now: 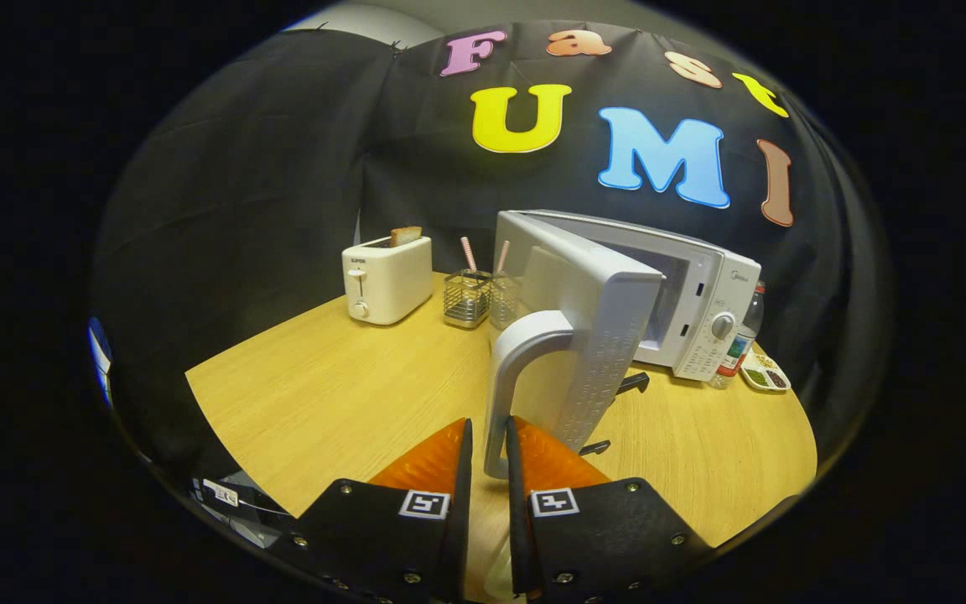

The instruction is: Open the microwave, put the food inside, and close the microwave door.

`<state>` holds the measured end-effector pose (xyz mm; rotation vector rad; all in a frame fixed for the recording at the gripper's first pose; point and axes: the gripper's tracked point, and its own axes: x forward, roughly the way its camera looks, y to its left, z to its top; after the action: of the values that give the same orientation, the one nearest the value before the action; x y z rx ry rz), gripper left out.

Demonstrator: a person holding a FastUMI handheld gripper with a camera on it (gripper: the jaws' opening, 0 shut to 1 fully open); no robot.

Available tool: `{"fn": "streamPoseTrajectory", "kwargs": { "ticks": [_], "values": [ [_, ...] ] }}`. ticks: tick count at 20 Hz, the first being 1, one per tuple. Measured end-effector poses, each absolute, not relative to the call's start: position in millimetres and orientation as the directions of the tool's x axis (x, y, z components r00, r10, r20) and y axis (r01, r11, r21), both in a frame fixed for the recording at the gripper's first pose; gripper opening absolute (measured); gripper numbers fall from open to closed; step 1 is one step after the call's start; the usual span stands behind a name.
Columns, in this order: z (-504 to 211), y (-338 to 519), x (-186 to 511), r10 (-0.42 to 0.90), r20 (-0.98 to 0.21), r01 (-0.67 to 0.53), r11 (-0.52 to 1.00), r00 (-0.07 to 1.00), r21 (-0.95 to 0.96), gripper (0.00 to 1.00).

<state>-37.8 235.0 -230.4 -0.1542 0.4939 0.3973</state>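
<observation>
The hand-held gripper (489, 436) is clenched on the microwave door handle (510, 377): its two fingers sit close together with the lower end of the pale, curved handle pinched between them, one finger pressing each side. The very foot of the handle is hidden behind the fingers.

The microwave (701, 302) stands on the wooden surface (324, 394), beyond the fingers and a little to their right. Its door (592, 327) is swung well open, edge-on to me, so it blocks most of the cavity; only a dim strip of the interior shows past it, and I cannot tell whether anything lies inside. There is a small logo at the top of the control panel (722, 323), too small to read, and the rows of buttons under the round knob are a blur.

Behind the microwave's right side a bottle (743, 335) is half hidden, with a coloured label I cannot make out, and a small divided dish (765, 371) holding dark and greenish bits sits just beside it.

To the left, a white toaster (386, 279) holds a slice of toast (405, 236) poking up from its slot; its brand mark is illegible. Between toaster and microwave stand two wire mesh holders (468, 298) with striped straws (469, 252), the second holder partly covered by the door.
</observation>
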Motion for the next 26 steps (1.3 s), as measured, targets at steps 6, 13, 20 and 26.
{"fn": "streamPoseTrajectory", "kwargs": {
  "ticks": [6,13,20,26],
  "values": [
    [-226.8,274.8,-49.6,0.393,-0.484,-0.472,0.880,0.782,-0.048,0.21],
    [-220.8,317.0,-61.3,0.517,-0.462,-0.584,0.812,0.720,-0.001,0.21],
    [-171.0,318.8,-104.3,0.635,-0.368,-0.671,0.740,0.679,0.040,0.67],
    [-128.9,270.1,-105.7,0.598,-0.260,-0.622,0.783,0.758,-0.013,0.97]
  ]
}}
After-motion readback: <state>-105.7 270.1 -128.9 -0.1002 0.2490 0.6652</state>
